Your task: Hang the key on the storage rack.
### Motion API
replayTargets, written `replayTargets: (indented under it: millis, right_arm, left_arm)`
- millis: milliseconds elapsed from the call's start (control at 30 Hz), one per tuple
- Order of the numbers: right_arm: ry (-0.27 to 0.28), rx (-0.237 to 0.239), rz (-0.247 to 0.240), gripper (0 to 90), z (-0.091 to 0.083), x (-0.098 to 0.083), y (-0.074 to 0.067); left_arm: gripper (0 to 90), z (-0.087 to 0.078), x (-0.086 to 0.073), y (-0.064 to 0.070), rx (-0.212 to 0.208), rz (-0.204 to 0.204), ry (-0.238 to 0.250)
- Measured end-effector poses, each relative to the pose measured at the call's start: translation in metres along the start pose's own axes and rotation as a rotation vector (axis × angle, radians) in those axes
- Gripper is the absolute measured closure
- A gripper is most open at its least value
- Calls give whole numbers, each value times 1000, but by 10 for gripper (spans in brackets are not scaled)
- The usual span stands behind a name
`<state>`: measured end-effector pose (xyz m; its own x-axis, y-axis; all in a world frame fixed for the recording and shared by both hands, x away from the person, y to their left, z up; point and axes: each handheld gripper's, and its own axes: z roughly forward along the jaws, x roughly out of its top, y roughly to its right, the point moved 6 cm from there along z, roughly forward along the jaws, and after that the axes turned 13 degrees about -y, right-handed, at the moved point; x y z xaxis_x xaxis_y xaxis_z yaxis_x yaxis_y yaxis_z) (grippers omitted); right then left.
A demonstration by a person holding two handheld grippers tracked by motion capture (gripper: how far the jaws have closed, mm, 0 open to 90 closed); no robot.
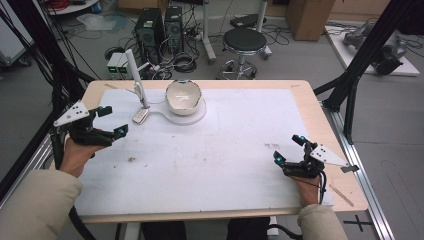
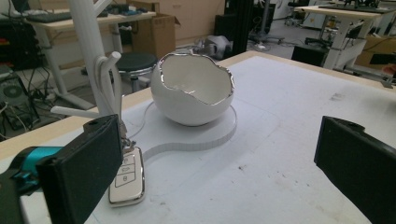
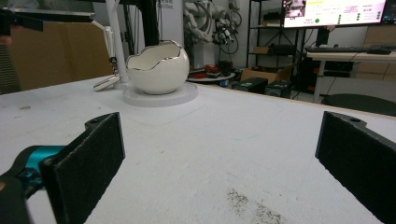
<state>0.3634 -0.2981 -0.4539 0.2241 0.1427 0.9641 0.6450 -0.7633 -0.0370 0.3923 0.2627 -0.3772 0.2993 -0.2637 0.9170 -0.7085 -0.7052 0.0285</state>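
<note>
Both hands at the table, one gripper each. My left gripper [image 1: 112, 121] is over the left edge of the white mat [image 1: 225, 150], jaws spread wide, nothing between them. My right gripper [image 1: 289, 149] is near the front right part of the mat, jaws also wide, empty.

High view: egg-shaped white bowl [image 1: 183, 97] sits on a flat white base [image 1: 197, 116] at the far middle-left of the mat. A white stand [image 1: 136, 75] rises from the base's narrow end, and a car key fob [image 1: 140, 116] lies at its foot. My left gripper is near the fob, well apart from the bowl. The right is well apart from all of it.

Left gripper view adds detail the top camera lacks: the bowl [image 2: 192, 88] has a jagged silver rim and looks empty inside as far as I can see. The fob [image 2: 127, 176] shows its buttons and a chrome edge, hangs by a small chain off the stand [image 2: 95, 60], and sits just beside my left-hand jaw, partly hidden behind it.

Right gripper view: bowl [image 3: 157, 67] side-on and far off, fob [image 3: 106, 82] to its left, dark specks [image 3: 252, 207] on the mat between my jaws. Top left corner catches a bit of my other gripper [image 3: 18, 21].

Stool [image 1: 244, 42] and computer towers [image 1: 159, 30] on the floor beyond the table.
</note>
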Motion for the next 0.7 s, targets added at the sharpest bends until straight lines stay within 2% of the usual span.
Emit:
replayTargets:
  millis: [133,200,367,467,633,700]
  right_arm:
    - [-1,0,-4,4,0,0,-1]
    - [-2,1,-3,4,0,0,-1]
    - [-6,0,-4,4,0,0,-1]
    - [-3,-3,-15,4,0,0,-1]
    - [-3,-4,-15,4,0,0,-1]
    - [-4,-4,-13,4,0,0,-1]
  left_arm:
    - [17,-2,-15,13,25,18,25]
    - [17,-3,-23,18,24,21,43]
    - [17,-6,-46,24,62,-16,97]
    - [17,-6,-58,31,70,-23,114]
    - [17,-4,-78,41,69,-9,157]
    - [17,-3,-85,42,69,-12,149]
